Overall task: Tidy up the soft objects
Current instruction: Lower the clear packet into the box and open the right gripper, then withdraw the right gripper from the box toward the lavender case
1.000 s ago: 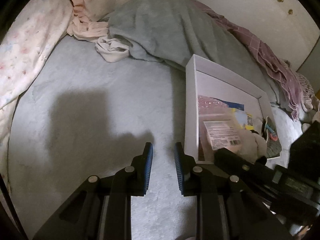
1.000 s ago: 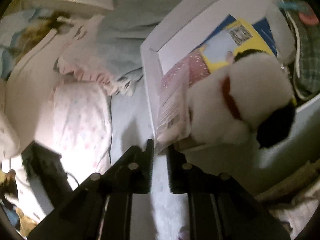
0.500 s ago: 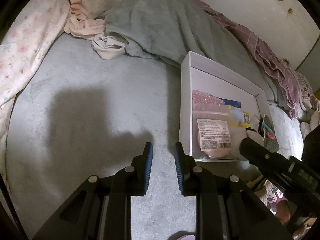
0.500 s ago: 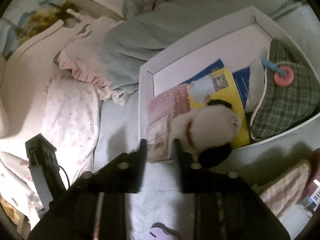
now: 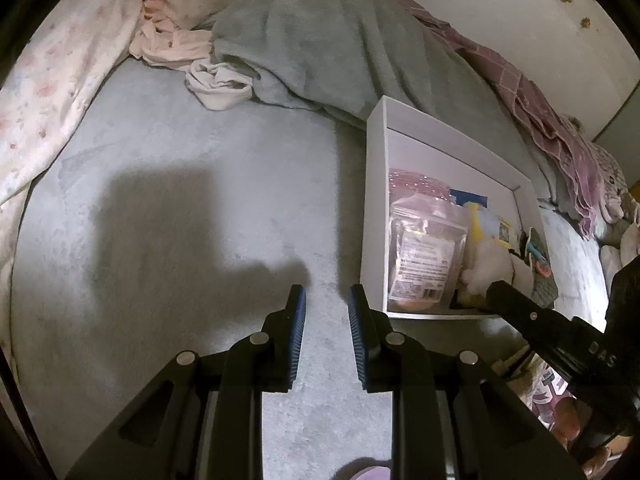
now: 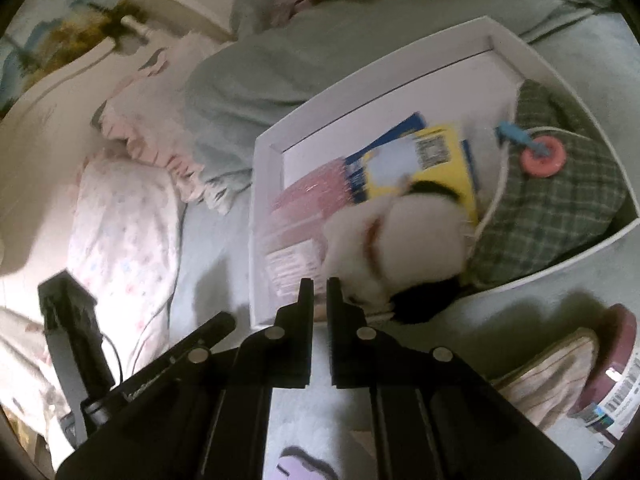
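Right wrist view: our right gripper [image 6: 319, 286], jaws narrowly apart, empty, hangs beside the plush [image 6: 394, 248] in the box [image 6: 264, 168], lower centre; placing looks done. Our left gripper [image 5: 326, 300], spread, idles over the bed [image 5: 180, 200]. Next we seek another soft item.

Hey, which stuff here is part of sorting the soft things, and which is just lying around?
Part of the job:
white box
white plush toy
green plaid cushion
bagged pink item

Lying about:
grey blanket
floral pillow
yellow packet

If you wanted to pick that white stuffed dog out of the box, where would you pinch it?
Probably the white plush dog at its neck, by the red collar, coming from above: it lies on top in the white box, nothing covers it there.
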`<state>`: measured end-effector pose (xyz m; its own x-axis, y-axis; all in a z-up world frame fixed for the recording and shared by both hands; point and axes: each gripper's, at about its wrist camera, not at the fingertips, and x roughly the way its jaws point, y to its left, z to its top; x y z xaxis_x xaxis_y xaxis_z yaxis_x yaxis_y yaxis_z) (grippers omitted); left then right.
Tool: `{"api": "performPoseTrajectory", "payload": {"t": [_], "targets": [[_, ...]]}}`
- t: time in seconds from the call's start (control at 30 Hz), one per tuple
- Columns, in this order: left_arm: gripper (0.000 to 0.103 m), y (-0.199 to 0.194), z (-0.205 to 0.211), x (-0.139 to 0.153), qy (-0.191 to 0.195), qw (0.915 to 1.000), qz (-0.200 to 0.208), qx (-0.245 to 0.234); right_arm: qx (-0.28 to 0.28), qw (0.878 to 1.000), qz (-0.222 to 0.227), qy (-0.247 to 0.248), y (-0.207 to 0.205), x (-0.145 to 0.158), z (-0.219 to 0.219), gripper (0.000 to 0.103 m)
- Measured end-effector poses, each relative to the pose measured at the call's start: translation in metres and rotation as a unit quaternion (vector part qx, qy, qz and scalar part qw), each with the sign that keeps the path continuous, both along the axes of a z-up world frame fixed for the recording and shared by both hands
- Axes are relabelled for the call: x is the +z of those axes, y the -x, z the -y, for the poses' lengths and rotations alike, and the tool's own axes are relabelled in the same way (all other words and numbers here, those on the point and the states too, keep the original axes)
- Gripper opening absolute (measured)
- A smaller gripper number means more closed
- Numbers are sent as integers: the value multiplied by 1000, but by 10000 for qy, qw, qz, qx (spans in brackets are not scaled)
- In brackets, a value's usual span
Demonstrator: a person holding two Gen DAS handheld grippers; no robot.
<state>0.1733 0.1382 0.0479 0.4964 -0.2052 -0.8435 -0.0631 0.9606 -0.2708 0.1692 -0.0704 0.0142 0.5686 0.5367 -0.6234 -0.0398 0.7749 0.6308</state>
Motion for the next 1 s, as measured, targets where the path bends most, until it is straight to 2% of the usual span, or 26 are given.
{"api": "performPoseTrajectory", "payload": {"t": [0.07, 0.2, 0.37, 0.53, 0.8, 0.87, 0.9, 0.97, 1.0], "targets": [[21, 0, 0, 1, -8, 10000, 7, -21, 107, 9997, 218, -36, 4, 7, -4, 8], [21, 0, -3, 0, 46, 10000, 0, -2, 69, 9983, 491, 299, 10, 20, -7, 8], [21, -1, 0, -4, -19, 9998, -158, -110, 113, 9985, 337, 417, 10, 16, -11, 8], [21, 3, 7, 1, 132, 9992, -185, -330, 355, 9970, 232, 650, 18, 18, -18, 8], [21, 13, 35, 17, -57, 9977, 9, -682, 423, 9859, 571, 1516, 43, 37, -13, 11], [24, 15, 38, 19, 6, 9983, 55, -586, 383, 9823, 718, 1690, 49, 42, -7, 14], [32, 17, 41, 20, 19, 9984, 80, -553, 365, 9800, 788, 1790, 53, 44, -3, 20], [44, 26, 49, 18, -199, 9978, 134, -622, 385, 9765, 911, 1913, 61, 46, 4, 39], [45, 33, 53, 17, -390, 9967, 184, -692, 405, 9748, 969, 1968, 66, 46, 7, 52]]}}
